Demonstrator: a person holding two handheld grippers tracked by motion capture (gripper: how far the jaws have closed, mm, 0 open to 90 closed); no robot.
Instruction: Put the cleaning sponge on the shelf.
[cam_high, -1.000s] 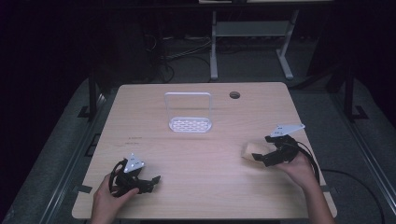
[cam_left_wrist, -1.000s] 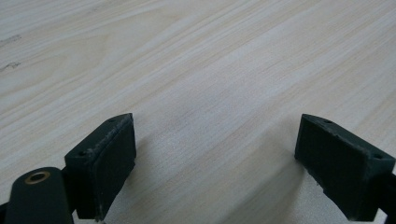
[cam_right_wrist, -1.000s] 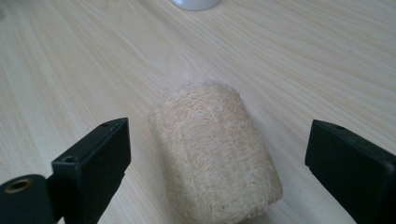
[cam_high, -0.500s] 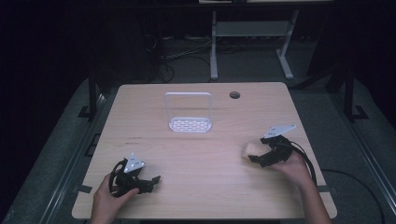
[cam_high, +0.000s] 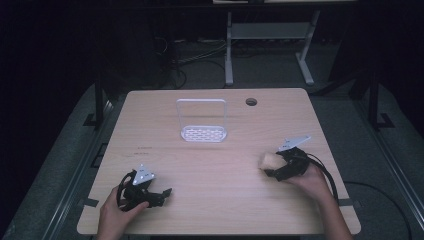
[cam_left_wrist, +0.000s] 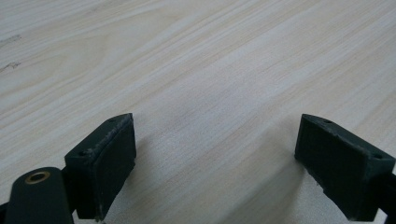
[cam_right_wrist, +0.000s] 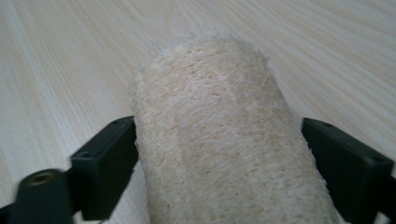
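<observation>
As seen from the high view, the left tool (cam_high: 159, 192) rests low over the near left part of the wooden table (cam_high: 215, 200), its jaws standing wide apart with bare wood between them in the left gripper view (cam_left_wrist: 212, 154). Toward the far middle stands a white wire rack (cam_high: 202, 120) with a perforated base, well apart from both tools. At right, the right tool (cam_high: 274, 169) has a pale loofah sponge (cam_high: 267, 161) between its jaws near the table's right edge; in the right gripper view the sponge (cam_right_wrist: 219, 135) lies lengthwise between them, the left jaw touching its side and the right jaw just beside it, so whether the jaws clamp it cannot be told. Judged by its coarse fibrous weave, the sponge is light, springy and not slippery; a hold across its middle should suit.
</observation>
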